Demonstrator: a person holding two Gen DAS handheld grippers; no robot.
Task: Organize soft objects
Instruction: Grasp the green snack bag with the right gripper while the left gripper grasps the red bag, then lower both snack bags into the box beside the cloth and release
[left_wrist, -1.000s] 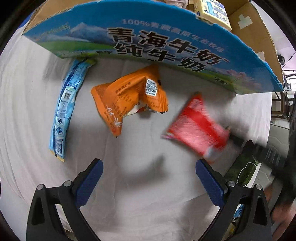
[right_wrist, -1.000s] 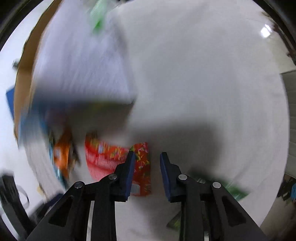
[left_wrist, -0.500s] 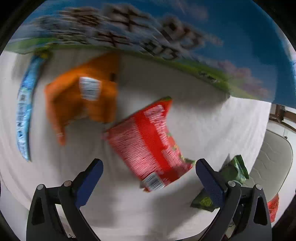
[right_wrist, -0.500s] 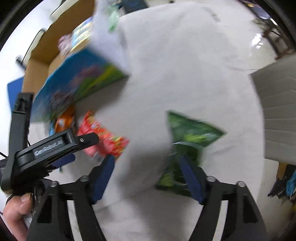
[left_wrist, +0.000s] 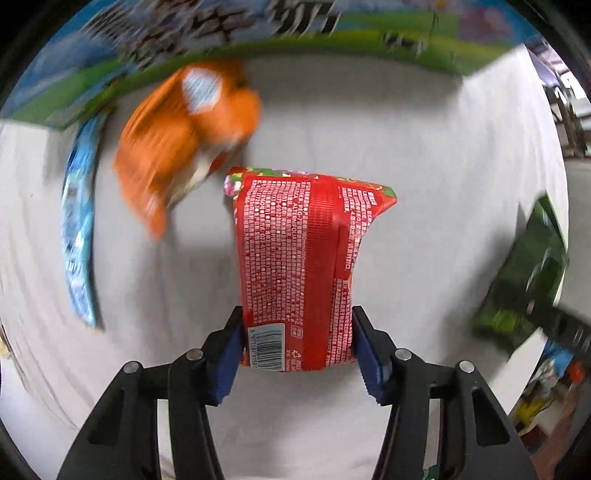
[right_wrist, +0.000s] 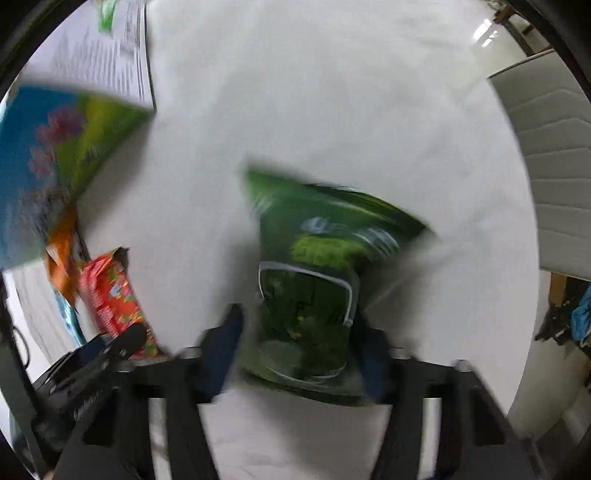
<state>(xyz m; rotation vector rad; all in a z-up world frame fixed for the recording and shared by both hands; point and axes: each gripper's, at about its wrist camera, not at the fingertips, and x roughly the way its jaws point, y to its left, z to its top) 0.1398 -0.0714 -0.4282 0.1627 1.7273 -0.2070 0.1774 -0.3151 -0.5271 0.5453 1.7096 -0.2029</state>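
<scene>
Left wrist view: looked forward and down along the left gripper (left_wrist: 297, 343) at close range onto the white cloth (left_wrist: 424, 155), box (left_wrist: 258, 26) at the far edge. Right wrist view: looked likewise along the right gripper (right_wrist: 301, 343), close over the same cloth (right_wrist: 314, 92), box (right_wrist: 55, 155) at left. Shared: red bag (left_wrist: 299, 258) (right_wrist: 110, 299), green bag (left_wrist: 528, 273) (right_wrist: 317, 280), orange bag (left_wrist: 184, 136) (right_wrist: 62, 254), box, cloth.

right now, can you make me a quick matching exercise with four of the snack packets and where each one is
Things:
1. red packet
2. green packet
3. orange packet
4. blue packet

Places:
A. lying at the left, beside the orange one
B. between the left gripper fingers
C. on the cloth near the milk carton
D. between the right gripper fingers

Pairs: 1-B, 2-D, 3-C, 4-A
</scene>
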